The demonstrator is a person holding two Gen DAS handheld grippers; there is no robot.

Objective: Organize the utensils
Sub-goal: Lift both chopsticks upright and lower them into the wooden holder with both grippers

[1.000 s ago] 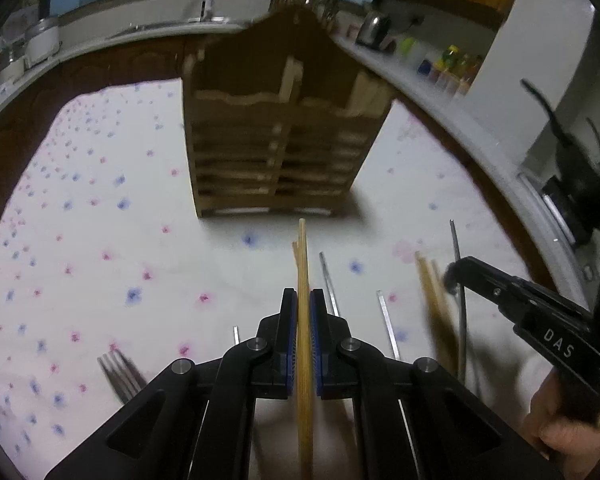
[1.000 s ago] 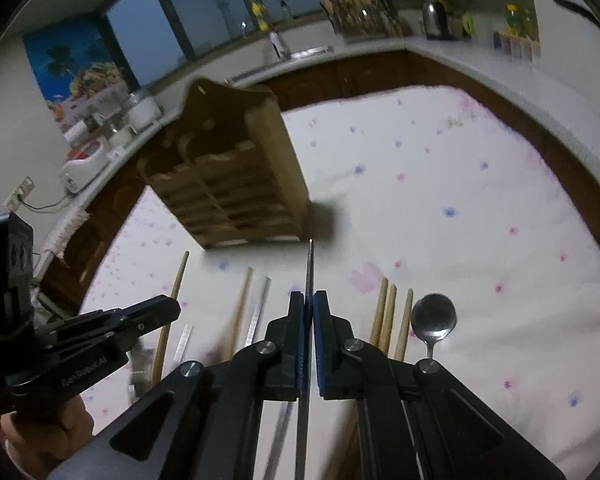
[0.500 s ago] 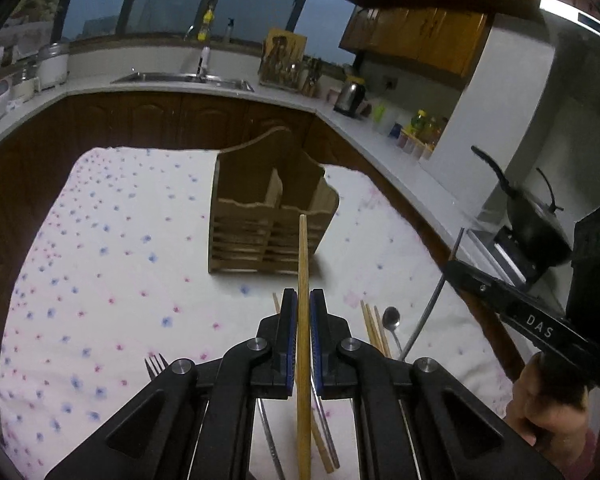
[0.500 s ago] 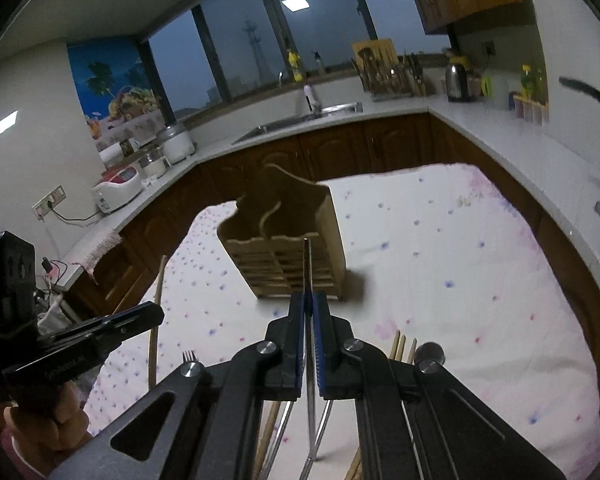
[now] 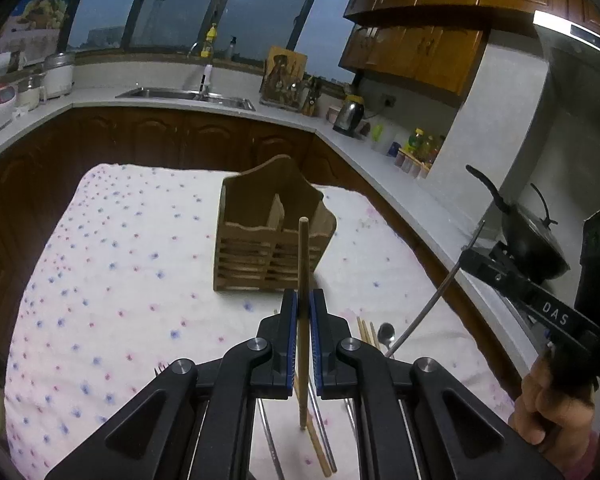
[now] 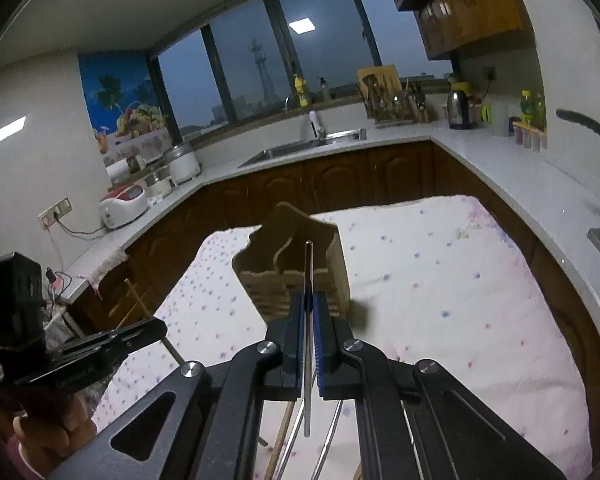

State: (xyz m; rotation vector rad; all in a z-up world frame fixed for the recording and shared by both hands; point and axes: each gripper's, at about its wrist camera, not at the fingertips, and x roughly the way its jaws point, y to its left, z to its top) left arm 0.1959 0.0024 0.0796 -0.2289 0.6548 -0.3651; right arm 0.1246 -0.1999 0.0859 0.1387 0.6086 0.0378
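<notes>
Both tongs are lifted clear of the table. The left tongs [image 5: 303, 312] pinch a wooden chopstick [image 5: 303, 264] and the right tongs [image 6: 308, 312] a metal chopstick [image 6: 308, 280], each pointing straight ahead at the wooden utensil holder [image 5: 270, 240] near the table's far edge, its compartments open on top.

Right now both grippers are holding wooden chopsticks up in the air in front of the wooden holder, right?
Not quite. Only the left gripper holds a wooden chopstick. The right gripper holds a thin metal chopstick, as the right wrist view shows. Both are held up in front of the wooden holder.
</notes>
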